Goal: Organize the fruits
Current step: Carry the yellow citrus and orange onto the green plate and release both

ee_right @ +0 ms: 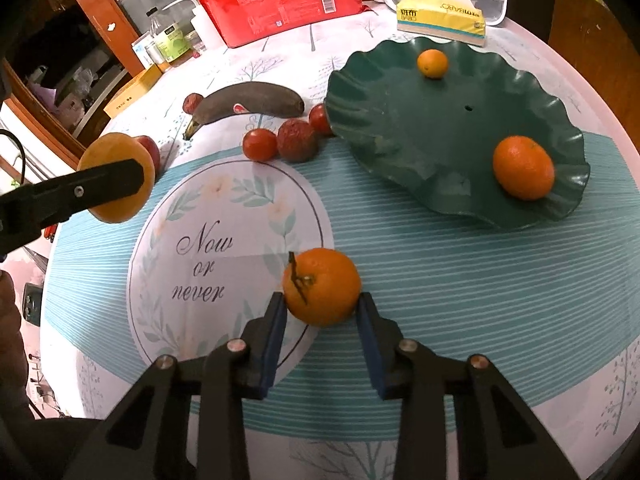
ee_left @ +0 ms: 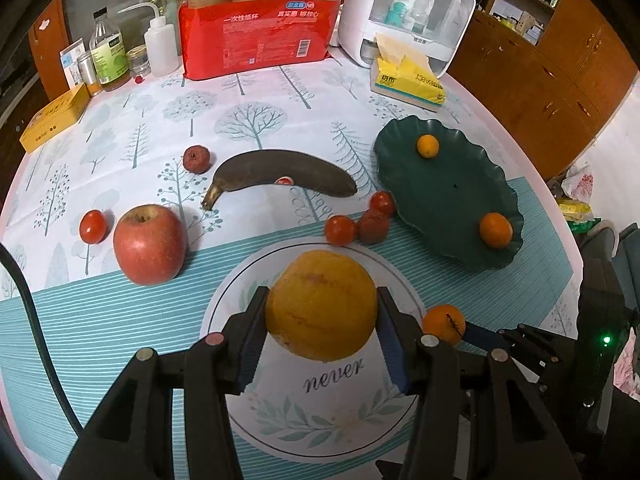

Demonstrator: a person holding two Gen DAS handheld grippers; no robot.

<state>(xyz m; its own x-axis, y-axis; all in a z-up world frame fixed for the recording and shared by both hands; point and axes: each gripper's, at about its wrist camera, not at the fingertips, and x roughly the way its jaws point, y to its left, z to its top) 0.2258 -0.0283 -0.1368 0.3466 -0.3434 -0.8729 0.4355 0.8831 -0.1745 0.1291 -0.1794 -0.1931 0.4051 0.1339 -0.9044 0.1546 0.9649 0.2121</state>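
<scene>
Between left fingers (ee_left: 322,320): large orange (ee_left: 322,306), pinched, lifted off counter (ee_left: 120,320) for carrying. Right fingers (ee_right: 322,320) close on stemmed mandarin (ee_right: 322,286), likely bound for green dish (ee_right: 400,128) holding two more.

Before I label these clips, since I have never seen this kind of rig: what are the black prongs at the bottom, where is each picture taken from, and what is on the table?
No robot here: a person holds a two-fingered gripper in each hand, each with a camera looking along its fingers.

One picture is from the left gripper, whose fingers clamp a large yellow-orange fruit. The other is from the right gripper, its blue pads at the sides of a small stemmed mandarin.

On the tablecloth lie an apple, a blackened banana, cherry tomatoes and wrinkled dark-red fruits. The green wavy plate holds two small oranges. Behind stand a red pack of paper cups, bottles and a tissue box.
</scene>
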